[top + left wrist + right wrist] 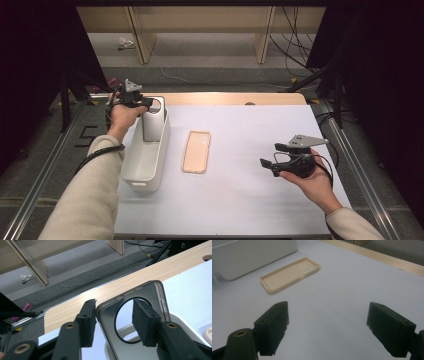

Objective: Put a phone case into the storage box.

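high view shows the left gripper (145,102) at a grey phone case (152,120) standing upright in the white bin (145,172), jaws partly apart, pads off it: release step. next, lift clear. right gripper (268,165) hangs wide open and empty near the beige phone case (196,151).

Beige phone case (196,151) flat on white mat (250,165), wooden table edge (235,98)
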Demonstrator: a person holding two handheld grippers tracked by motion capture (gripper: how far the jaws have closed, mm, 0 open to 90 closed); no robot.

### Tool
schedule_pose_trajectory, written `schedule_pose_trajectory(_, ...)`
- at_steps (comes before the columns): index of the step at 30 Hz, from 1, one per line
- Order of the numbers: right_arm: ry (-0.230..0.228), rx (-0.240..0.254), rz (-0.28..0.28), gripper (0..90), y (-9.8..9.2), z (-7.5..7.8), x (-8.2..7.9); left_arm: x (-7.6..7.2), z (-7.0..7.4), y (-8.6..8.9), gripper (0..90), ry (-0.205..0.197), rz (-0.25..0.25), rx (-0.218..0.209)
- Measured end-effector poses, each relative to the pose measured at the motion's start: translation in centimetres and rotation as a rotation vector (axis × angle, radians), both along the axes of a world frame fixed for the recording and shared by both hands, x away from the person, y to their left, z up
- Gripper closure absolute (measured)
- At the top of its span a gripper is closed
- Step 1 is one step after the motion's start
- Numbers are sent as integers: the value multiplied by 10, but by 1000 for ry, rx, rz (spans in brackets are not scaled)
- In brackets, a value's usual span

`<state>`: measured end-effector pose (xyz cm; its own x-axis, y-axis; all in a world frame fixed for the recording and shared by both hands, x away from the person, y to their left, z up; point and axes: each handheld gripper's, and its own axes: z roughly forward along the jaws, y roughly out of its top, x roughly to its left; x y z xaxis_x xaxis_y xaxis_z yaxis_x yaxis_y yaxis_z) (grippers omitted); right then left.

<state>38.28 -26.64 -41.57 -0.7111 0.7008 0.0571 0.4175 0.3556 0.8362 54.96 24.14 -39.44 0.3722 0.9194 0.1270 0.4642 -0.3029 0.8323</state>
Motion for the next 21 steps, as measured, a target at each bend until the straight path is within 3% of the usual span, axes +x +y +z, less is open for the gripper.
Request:
schedule_pose_trajectory(7, 0, -2, 1, 186, 1, 0, 0, -8, 5, 0, 375, 15, 21, -11)
schedule_pose_trajectory(14, -1, -2, -2, 186, 0, 0, 0, -21, 13, -2, 226, 6, -15, -36)
schedule_pose_trajectory(21, -2, 2, -6, 182, 0, 1, 0, -44, 14, -8, 155, 0, -82, -151)
